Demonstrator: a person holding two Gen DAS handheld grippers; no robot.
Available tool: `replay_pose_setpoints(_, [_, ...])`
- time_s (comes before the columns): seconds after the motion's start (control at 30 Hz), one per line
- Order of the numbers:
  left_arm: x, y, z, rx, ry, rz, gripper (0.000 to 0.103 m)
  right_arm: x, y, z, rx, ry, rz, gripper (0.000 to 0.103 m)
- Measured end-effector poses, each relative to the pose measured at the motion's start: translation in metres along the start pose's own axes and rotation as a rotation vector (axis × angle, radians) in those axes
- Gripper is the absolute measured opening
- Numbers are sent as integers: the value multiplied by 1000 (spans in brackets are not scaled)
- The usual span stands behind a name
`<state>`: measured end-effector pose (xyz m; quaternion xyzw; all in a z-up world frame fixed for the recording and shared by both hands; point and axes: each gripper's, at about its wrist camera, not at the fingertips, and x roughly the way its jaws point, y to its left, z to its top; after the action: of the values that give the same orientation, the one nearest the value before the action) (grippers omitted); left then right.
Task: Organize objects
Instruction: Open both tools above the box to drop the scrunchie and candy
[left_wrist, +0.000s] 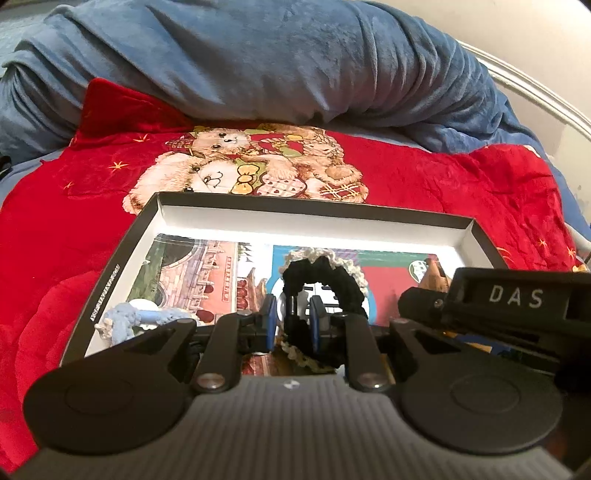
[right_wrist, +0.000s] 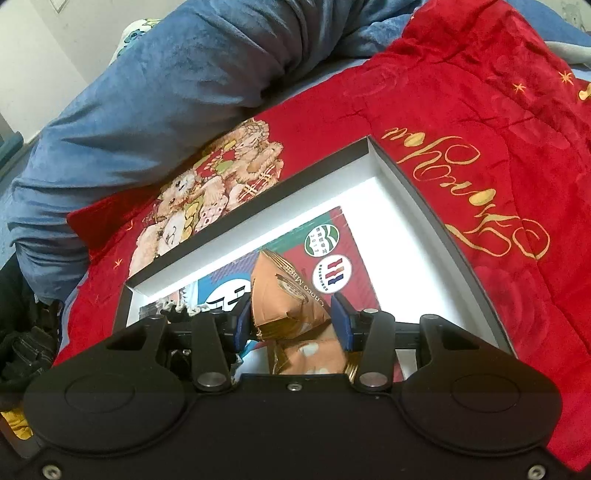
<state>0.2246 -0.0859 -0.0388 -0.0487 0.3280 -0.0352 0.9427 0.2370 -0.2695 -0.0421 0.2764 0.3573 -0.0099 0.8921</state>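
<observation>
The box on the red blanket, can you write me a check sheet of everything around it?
Surface: red plush teddy-bear blanket.
Job's things: shallow white-lined cardboard box; black-and-cream crocheted scrunchie; orange-gold snack packet; light blue knitted scrunchie in the box.
Clutter: picture cards lining the box.
Grippers: left gripper shut on the black-and-cream scrunchie; right gripper clamps the packet.
Cables: nothing seen.
Surroundings: rumpled blue fleece blanket.
</observation>
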Motion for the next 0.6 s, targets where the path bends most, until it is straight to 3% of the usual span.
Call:
replay_pose_setpoints(0.2, [4,3,-1,5,30,-50,23,3,3,-2,-8,7,8,44])
replay_pose_setpoints(0.6, [9,18,-1,-78,60,-126,27,2,8,-5,-31,22,7,44])
